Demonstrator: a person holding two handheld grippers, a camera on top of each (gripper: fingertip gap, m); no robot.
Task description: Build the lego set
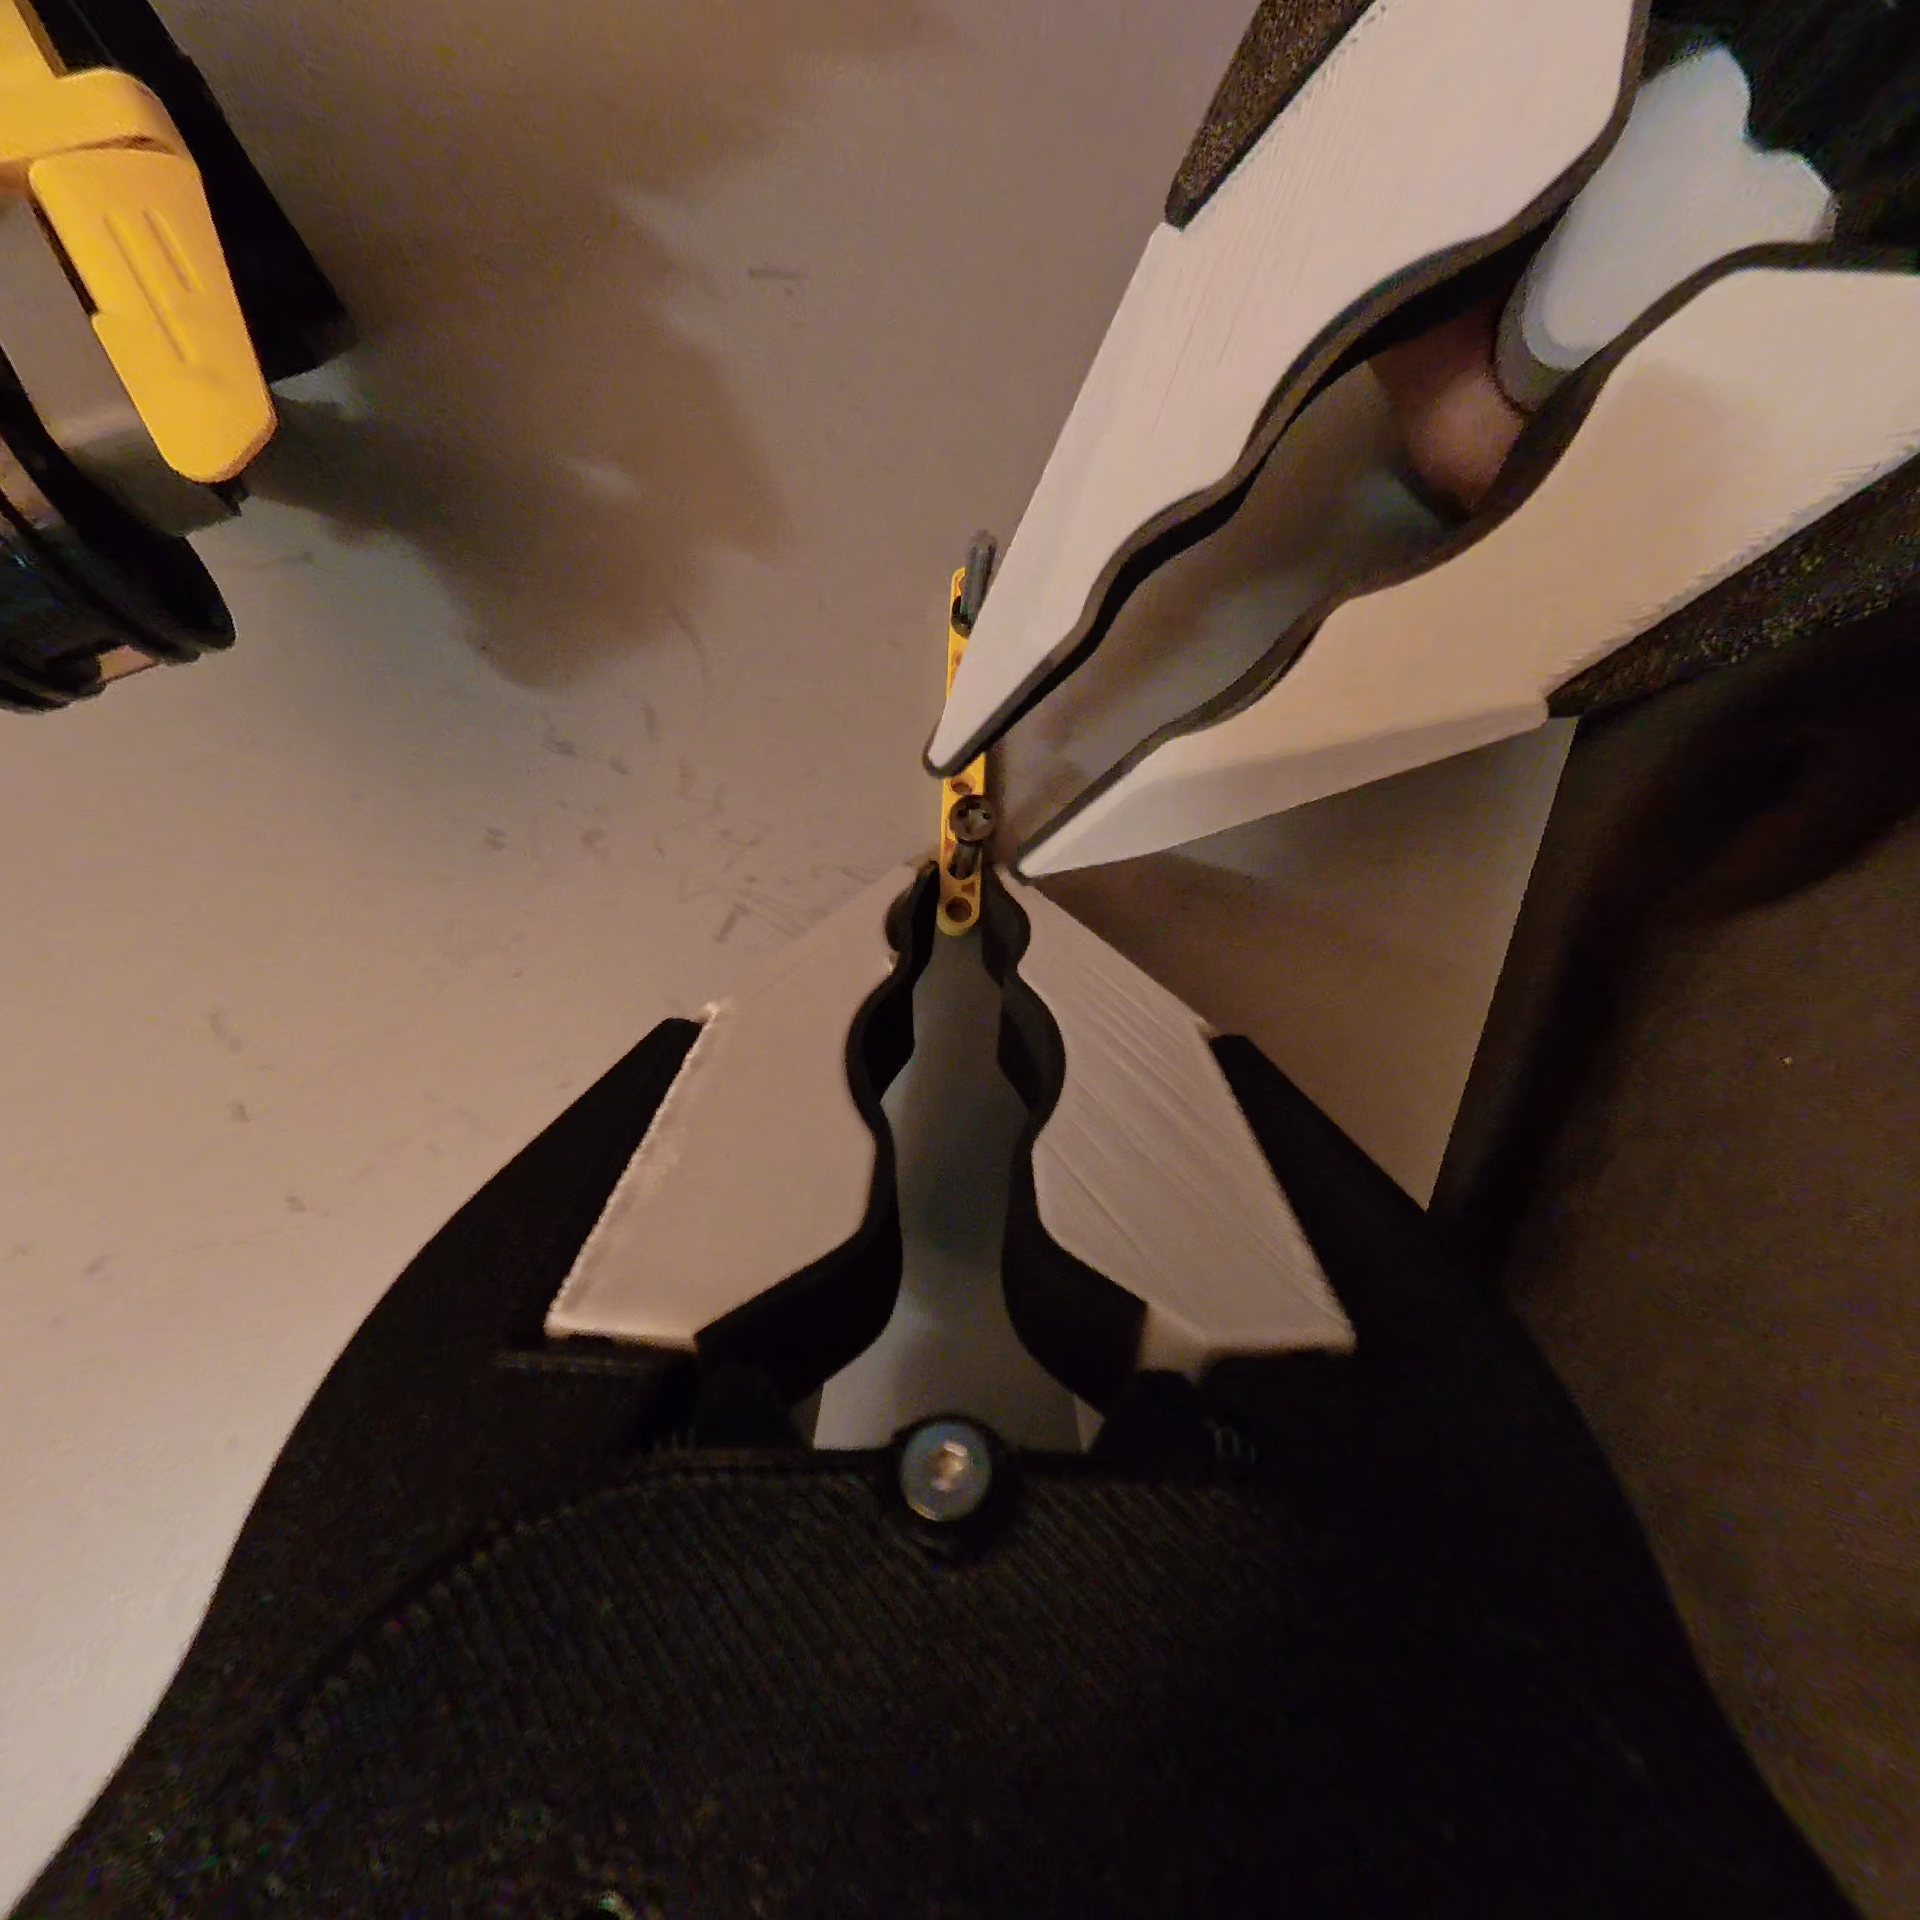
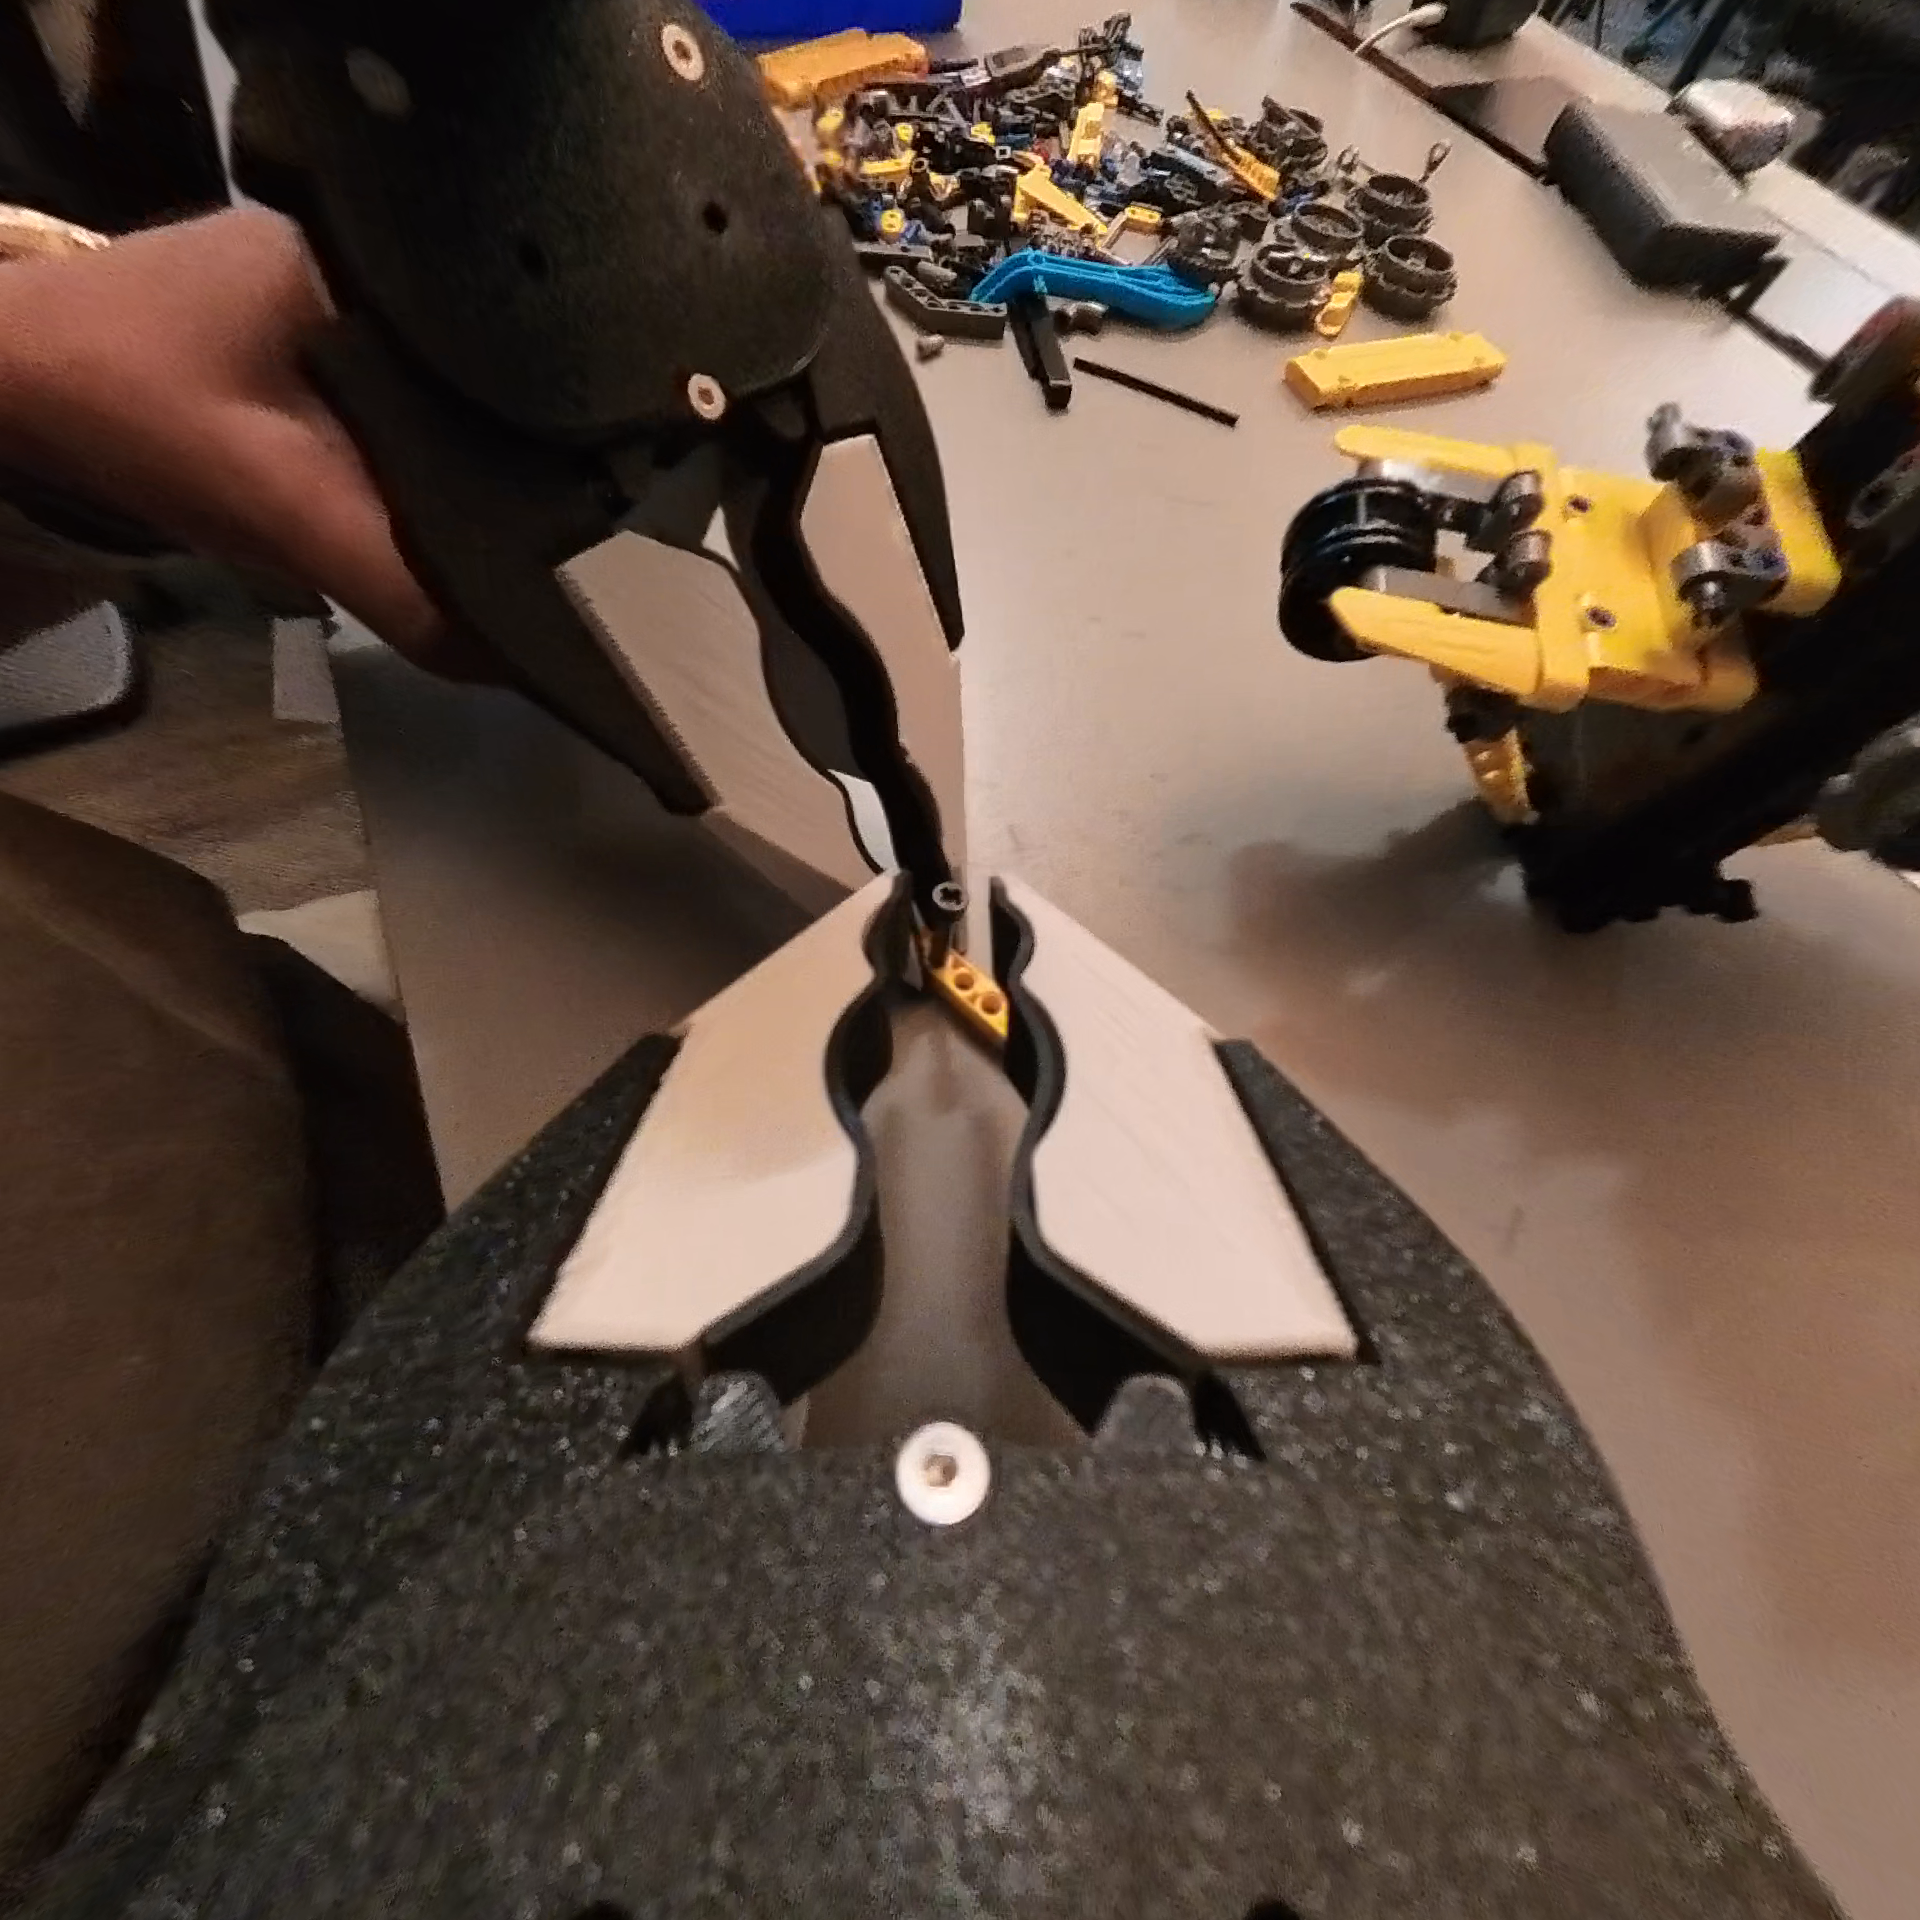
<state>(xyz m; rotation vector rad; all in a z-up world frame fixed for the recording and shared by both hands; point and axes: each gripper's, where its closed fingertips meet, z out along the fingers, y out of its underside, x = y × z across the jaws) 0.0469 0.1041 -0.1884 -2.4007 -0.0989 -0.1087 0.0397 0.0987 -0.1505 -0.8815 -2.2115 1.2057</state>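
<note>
The left gripper [image 1: 958,896] has its jaws closed on the near end of a thin yellow perforated beam [image 1: 962,805], a flat plastic strip with a row of round holes; the strip stands out ahead of the jaw tips, clear of the counter [image 1: 364,935]. A dark cross-headed pin [image 1: 977,821] is seated in the beam just beyond those tips. The right gripper [image 2: 945,914] has its jaws parted by a narrow gap, with the pin and the beam's end lying between the tips; whether they touch it cannot be told. Both grippers have matt white wedge-shaped fingers with wavy black rubber edging, on coarse black printed bodies. A hand [image 2: 187,416] holds the left gripper. Ahead and right of the right jaws stands a yellow and black toy vehicle [image 2: 1579,623] of angular panels and ribbed wheels. Well beyond lies a heap of loose parts [image 2: 1122,208]: beams, tyres, a blue curved piece. The counter is smooth, pale and scuffed.
</note>
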